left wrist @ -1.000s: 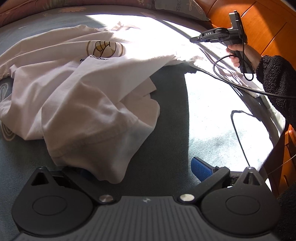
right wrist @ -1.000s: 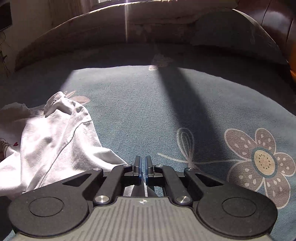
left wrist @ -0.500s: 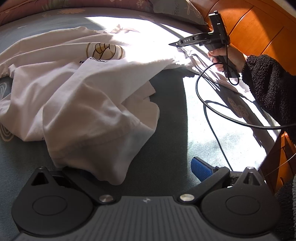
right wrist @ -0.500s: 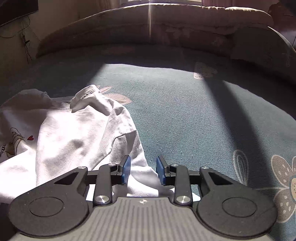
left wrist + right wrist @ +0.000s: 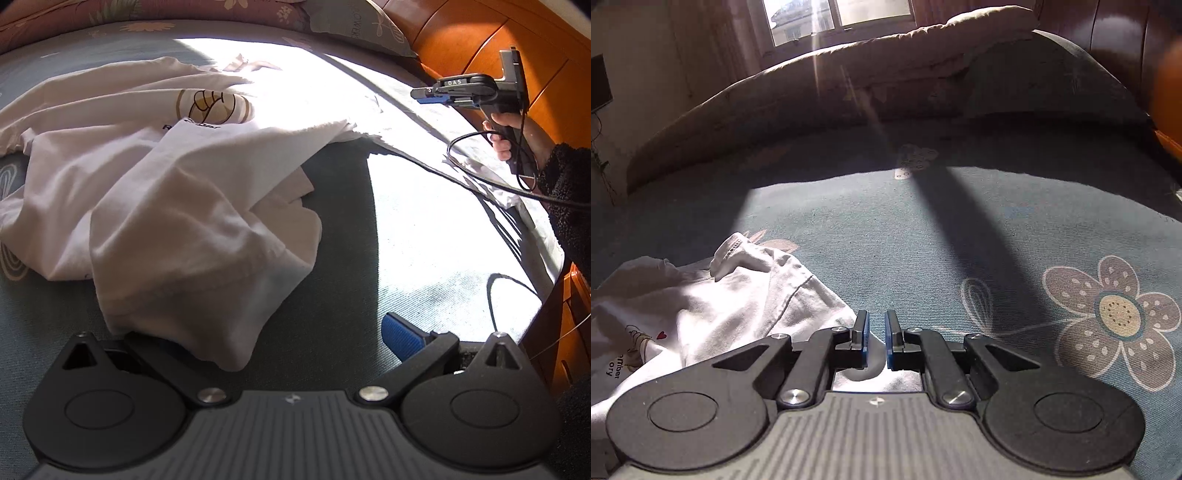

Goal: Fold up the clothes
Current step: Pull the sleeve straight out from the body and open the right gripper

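Right gripper [image 5: 876, 338] has pinched back down to a narrow slot compared with half a second ago, and it's lifted up off the cloth too; nothing sits between its jaws that I can see. Left gripper [image 5: 280, 339] hasn't budged: spread wide, one finger buried under the hem of the white shirt [image 5: 177, 206], the other blue pad bare on the bed [image 5: 340, 258] just right of the shirt. The shirt itself is a rumpled heap, not folded at all. My guess is the job right now is getting a clean hold on that hem, so I'd close on one layer only, close to the corner, then pull slowly so the bunched part slides flat instead of dragging the whole pile. Left view gives you the person's hand [image 5: 513, 136], the trailing cable [image 5: 476, 177] and the headboard [image 5: 491, 33] beyond the shirt; right view instead catches the shirt's collar end and the window [image 5: 838, 18] far past it.
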Available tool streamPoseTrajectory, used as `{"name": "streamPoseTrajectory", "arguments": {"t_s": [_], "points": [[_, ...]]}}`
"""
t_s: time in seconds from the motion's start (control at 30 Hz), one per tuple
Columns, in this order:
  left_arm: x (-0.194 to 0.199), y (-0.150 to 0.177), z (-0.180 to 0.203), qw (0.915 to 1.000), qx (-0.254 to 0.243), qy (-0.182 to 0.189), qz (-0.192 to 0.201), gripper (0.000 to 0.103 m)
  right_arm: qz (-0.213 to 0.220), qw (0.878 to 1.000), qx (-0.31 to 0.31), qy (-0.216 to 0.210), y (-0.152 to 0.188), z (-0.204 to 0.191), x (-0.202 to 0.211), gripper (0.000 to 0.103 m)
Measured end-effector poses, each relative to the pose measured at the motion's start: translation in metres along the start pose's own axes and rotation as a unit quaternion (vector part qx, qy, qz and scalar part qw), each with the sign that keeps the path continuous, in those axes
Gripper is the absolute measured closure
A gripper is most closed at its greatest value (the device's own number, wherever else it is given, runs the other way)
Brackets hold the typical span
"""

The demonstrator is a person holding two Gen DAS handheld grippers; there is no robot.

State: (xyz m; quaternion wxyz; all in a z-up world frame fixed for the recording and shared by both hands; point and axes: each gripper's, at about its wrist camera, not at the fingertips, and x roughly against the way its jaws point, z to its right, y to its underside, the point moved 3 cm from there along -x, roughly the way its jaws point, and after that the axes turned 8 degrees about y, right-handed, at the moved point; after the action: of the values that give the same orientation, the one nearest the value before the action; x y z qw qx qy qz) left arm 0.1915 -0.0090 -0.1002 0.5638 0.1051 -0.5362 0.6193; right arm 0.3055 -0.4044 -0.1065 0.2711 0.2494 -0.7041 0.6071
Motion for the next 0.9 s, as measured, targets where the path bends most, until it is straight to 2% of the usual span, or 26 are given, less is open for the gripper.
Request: {"name": "streamPoseTrajectory", "arguments": {"t_s": [0.07, 0.17, 0.23, 0.4, 0.53, 0.63, 0.67, 0.73, 0.83, 0.9], "points": [[0.000, -0.001, -0.002, 1.0000, 0.005, 0.002, 0.006, 0.001, 0.007, 0.999, -0.035, 0.024, 0.022, 0.035, 0.044, 0.069], [-0.001, -0.001, -0.003, 0.9999, 0.011, 0.003, 0.013, 0.001, 0.012, 0.993, -0.096, 0.065, 0.063, 0.087, 0.106, 0.057], [-0.002, -0.002, -0.003, 0.9998, 0.015, 0.001, 0.015, 0.001, 0.010, 0.985, -0.142, 0.093, 0.094, 0.113, 0.124, 0.050], [-0.004, -0.004, -0.002, 0.9997, 0.020, -0.004, 0.014, 0.001, 0.000, 0.952, -0.260, 0.160, 0.175, 0.175, 0.164, 0.047], [-0.005, -0.003, -0.001, 0.9996, 0.022, -0.013, 0.016, 0.001, 0.045, 0.931, -0.334, 0.141, 0.200, 0.179, 0.166, 0.045], [-0.006, -0.004, 0.002, 0.9994, 0.020, -0.024, 0.013, 0.001, 0.065, 0.930, -0.333, 0.139, 0.202, 0.169, 0.156, 0.042], [-0.007, -0.004, 0.002, 0.9994, 0.019, -0.027, 0.010, 0.001, 0.072, 0.931, -0.329, 0.139, 0.202, 0.165, 0.153, 0.038], [-0.008, -0.005, 0.003, 0.9993, 0.018, -0.031, 0.006, 0.001, 0.090, 0.927, -0.344, 0.116, 0.200, 0.167, 0.148, 0.035], [-0.008, -0.005, 0.004, 0.9992, 0.017, -0.035, 0.002, 0.001, 0.121, 0.907, -0.398, 0.069, 0.201, 0.184, 0.138, 0.036], [-0.008, -0.004, 0.004, 0.9992, 0.018, -0.036, 0.003, 0.001, 0.127, 0.896, -0.423, 0.057, 0.203, 0.191, 0.139, 0.040]]}}
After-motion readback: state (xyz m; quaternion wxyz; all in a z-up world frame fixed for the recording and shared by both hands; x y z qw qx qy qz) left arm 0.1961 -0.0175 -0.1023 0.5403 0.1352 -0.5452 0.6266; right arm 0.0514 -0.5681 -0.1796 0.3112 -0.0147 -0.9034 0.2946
